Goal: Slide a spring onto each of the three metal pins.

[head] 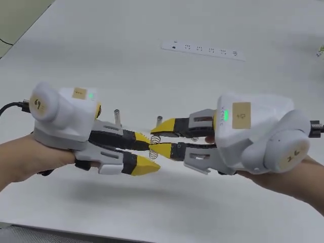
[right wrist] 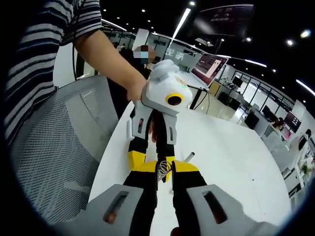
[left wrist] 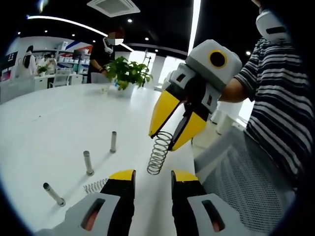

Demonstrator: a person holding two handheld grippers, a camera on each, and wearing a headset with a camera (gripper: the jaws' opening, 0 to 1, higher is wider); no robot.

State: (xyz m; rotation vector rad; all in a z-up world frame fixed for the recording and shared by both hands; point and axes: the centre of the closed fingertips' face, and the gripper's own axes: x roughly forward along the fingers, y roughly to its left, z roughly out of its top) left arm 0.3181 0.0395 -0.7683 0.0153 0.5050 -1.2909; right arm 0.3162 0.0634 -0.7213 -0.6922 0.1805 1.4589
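**Coach:** You're carrying a spring in your right gripper. Its jaws are clenching on the top coils and the rest is hanging free, over the bench close to its near edge.

**Spotter:** Your left gripper is sitting released just under that spring, jaws apart and gripping nothing. The lowest coil is hanging right at its tips, and I can't tell whether it's touching them.

**Coach:** I'm judging the spring to be very light, thin wire, soft along its length and quick to flick away. You're risking a bent coil or a lost spring if you're squeezing hard. You're better off pinching across a few coils at one end, as you're doing, and leaving the bore at the other end open for a pin.

**Spotter:** The three metal pins are standing upright and bare, farther in from the near edge, between it and the power strip lying toward the far edge. A second spring is lying on its side on the bench, just beside the two pins nearest your left gripper.

**Coach:** With the free end dangling, you're probably needing the left gripper to steady the bottom coils lightly while you're lining the bore up over a pin.
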